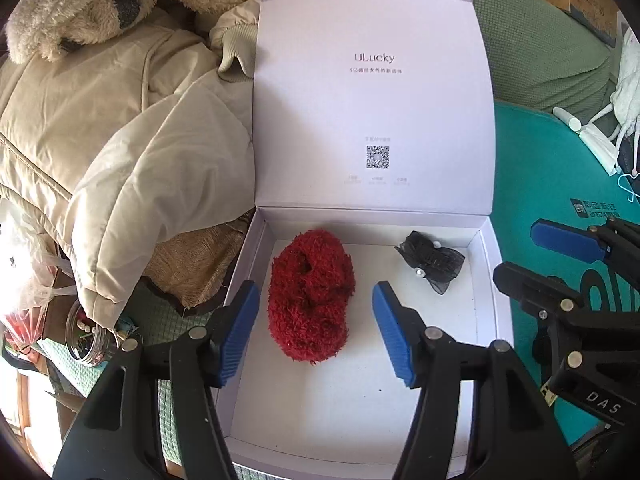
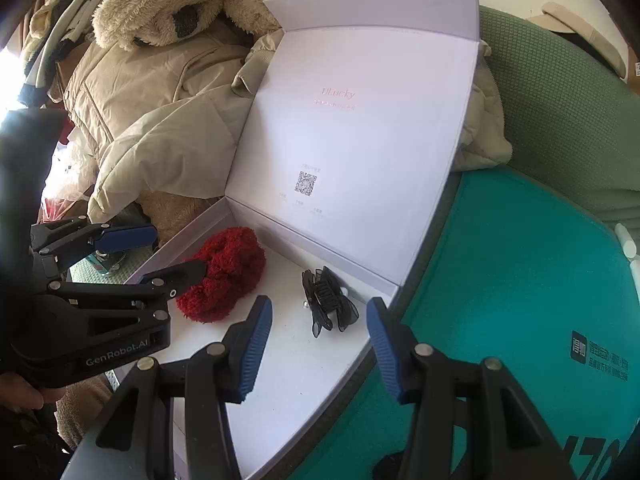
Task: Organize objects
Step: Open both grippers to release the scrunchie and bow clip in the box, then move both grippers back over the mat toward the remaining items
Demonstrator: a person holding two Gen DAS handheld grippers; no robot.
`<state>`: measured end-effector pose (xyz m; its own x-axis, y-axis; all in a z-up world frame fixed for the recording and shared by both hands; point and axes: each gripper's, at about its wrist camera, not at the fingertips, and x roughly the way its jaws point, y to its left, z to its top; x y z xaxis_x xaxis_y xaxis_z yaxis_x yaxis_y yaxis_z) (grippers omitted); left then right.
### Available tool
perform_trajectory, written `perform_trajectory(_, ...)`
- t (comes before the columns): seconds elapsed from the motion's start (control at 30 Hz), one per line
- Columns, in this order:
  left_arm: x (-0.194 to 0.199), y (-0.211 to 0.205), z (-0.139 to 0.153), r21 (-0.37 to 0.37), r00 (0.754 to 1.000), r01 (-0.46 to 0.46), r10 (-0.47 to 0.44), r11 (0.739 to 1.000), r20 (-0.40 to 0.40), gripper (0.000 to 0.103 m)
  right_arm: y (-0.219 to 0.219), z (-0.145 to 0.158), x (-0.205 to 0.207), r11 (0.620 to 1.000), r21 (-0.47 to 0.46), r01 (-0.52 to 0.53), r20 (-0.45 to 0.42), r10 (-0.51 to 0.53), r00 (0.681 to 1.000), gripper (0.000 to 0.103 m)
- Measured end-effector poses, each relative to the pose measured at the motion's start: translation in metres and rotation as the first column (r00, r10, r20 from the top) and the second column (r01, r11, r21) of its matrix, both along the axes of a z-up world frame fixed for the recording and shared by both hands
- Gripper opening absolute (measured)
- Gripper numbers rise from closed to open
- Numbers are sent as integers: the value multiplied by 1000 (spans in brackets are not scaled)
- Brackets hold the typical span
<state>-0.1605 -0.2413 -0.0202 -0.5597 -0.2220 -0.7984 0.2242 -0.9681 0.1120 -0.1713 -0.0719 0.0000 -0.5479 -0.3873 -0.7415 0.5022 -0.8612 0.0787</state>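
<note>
While flat in box (image 1: 486,264), red scrunchie (image 1: 311,300) long axis runs front-to-back.

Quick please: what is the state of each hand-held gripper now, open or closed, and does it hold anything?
Left hand-held gripper: open, holding nothing; the red fluffy item lies in the box below.
Right hand-held gripper: open, holding nothing.

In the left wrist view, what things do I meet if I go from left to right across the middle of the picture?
Beige jacket → red fluffy scrunchie → black hair clip → right wall of the white box → teal mat → right gripper.
</note>
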Motion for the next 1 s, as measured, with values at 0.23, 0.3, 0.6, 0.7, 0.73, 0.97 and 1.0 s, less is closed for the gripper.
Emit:
perform_trajectory(0.23,23,20,29,-15,999,9,-9,1000,-36,58,12,19,19,1000,-2,9,-52,-9,999,49)
perform_trajectory(0.3,31,25,43,-17,999,12,-13,1000,-42,58,15,24,24,1000,-4,10,-60,-10,998,49)
perform_trajectory(0.6,53,46,67,-11,997,29,-30,1000,-72,61,39,40,47,1000,-9,28,-93,-29,995,49)
perform_trajectory(0.7,59,55,70,-9,996,38,-38,999,-77,62,48,43,55,999,-4,39,-102,-39,994,49)
perform_trajectory(0.73,60,57,71,-7,996,41,-42,999,-79,62,51,44,57,999,-1,41,-106,-41,993,49)
perform_trajectory(0.97,72,84,74,10,993,79,-78,997,-90,67,77,47,73,997,22,75,-121,-72,990,49)
perform_trajectory(1.0,73,88,74,13,992,86,-84,996,-92,67,81,47,74,996,25,81,-122,-77,990,49)
